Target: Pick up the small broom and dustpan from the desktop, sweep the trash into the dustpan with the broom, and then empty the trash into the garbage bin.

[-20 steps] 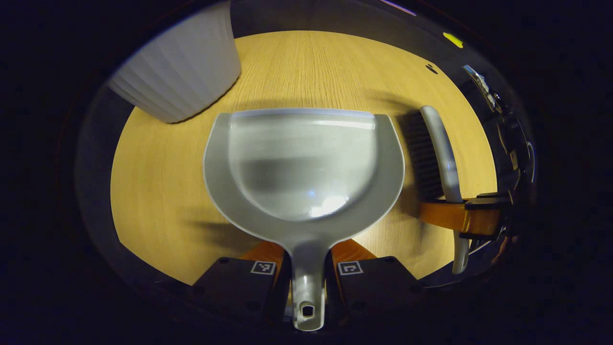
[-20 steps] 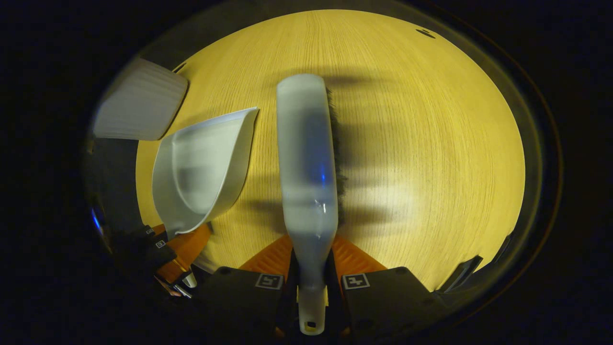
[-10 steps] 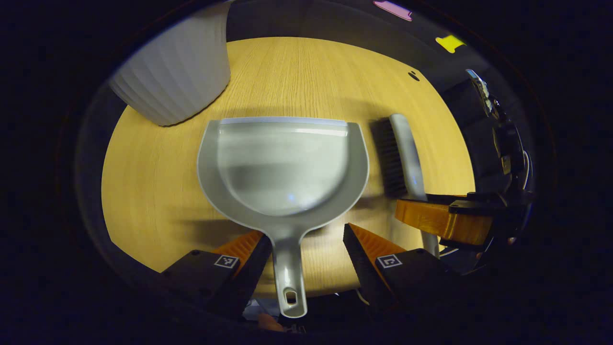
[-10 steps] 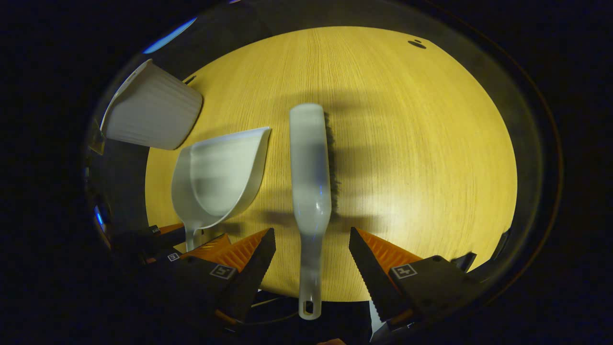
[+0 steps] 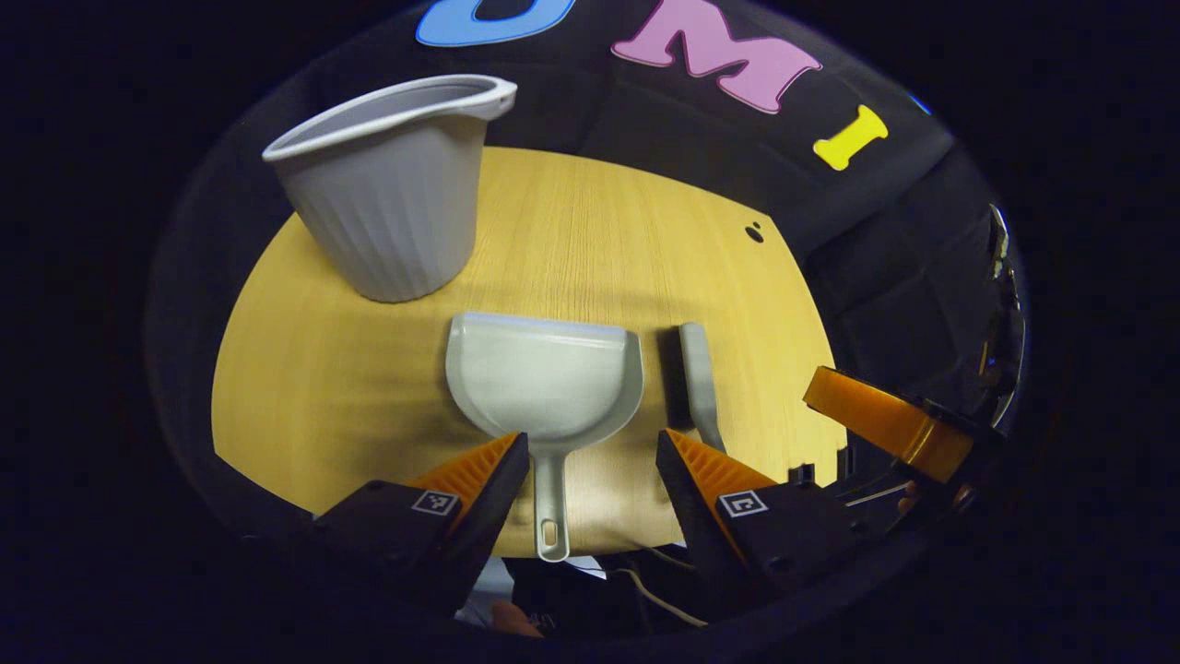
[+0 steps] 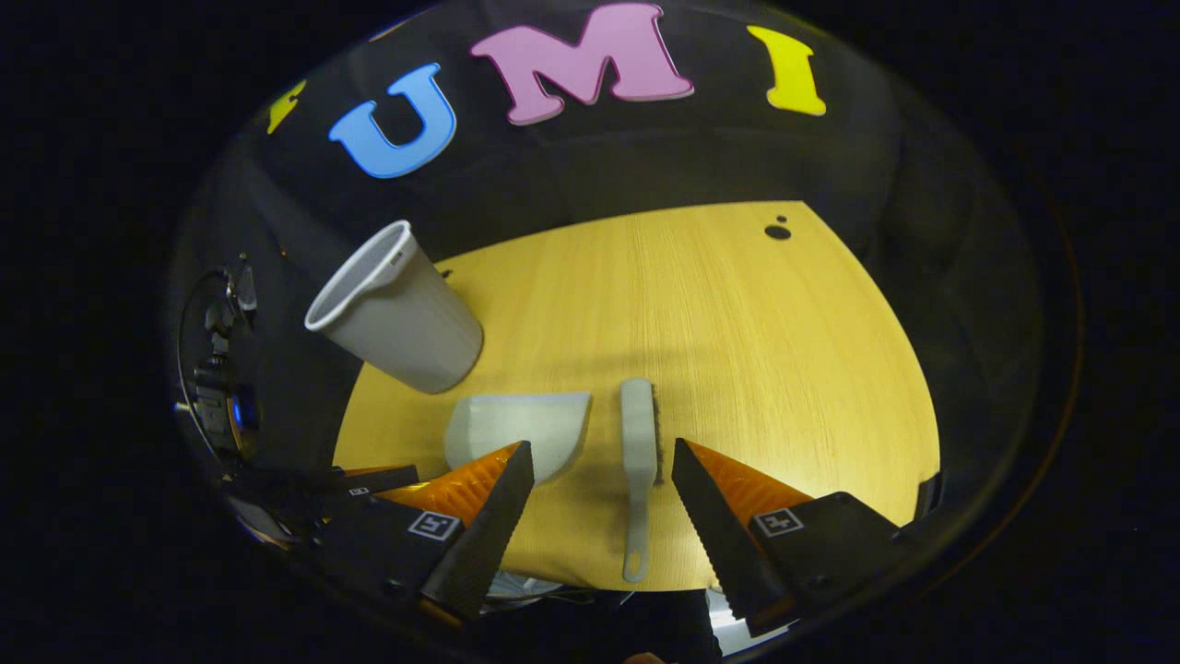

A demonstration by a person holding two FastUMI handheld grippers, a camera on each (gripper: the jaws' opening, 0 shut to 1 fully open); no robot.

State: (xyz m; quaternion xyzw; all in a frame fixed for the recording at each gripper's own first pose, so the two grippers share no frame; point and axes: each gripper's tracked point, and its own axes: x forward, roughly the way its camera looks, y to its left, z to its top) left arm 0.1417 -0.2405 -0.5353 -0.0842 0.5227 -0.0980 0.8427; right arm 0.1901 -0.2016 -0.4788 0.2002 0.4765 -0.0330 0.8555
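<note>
The grey dustpan [image 5: 544, 378] lies flat on the wooden desktop [image 5: 590, 240], its handle pointing toward me. Beside it on the right lies the small grey broom [image 5: 698, 378], bristles to the left. My left gripper [image 5: 590, 461] is open, pulled back from the dustpan's handle. In the right gripper view the broom [image 6: 638, 443] lies on the desktop [image 6: 737, 332] with the dustpan [image 6: 521, 429] to its left. My right gripper [image 6: 599, 475] is open, held back from the broom's handle. The right gripper's orange finger [image 5: 885, 424] shows at the right in the left gripper view.
A grey ribbed garbage bin [image 5: 392, 198] stands at the desktop's far left; it appears as the bin [image 6: 396, 314] in the right gripper view too. A small dark hole [image 6: 777, 231] marks the far right of the desktop. The near edge lies just under the handles.
Both grippers opened and let go of the dustpan and the broom, which now lie on the desktop. Both grippers pulled back and up, away from them.
</note>
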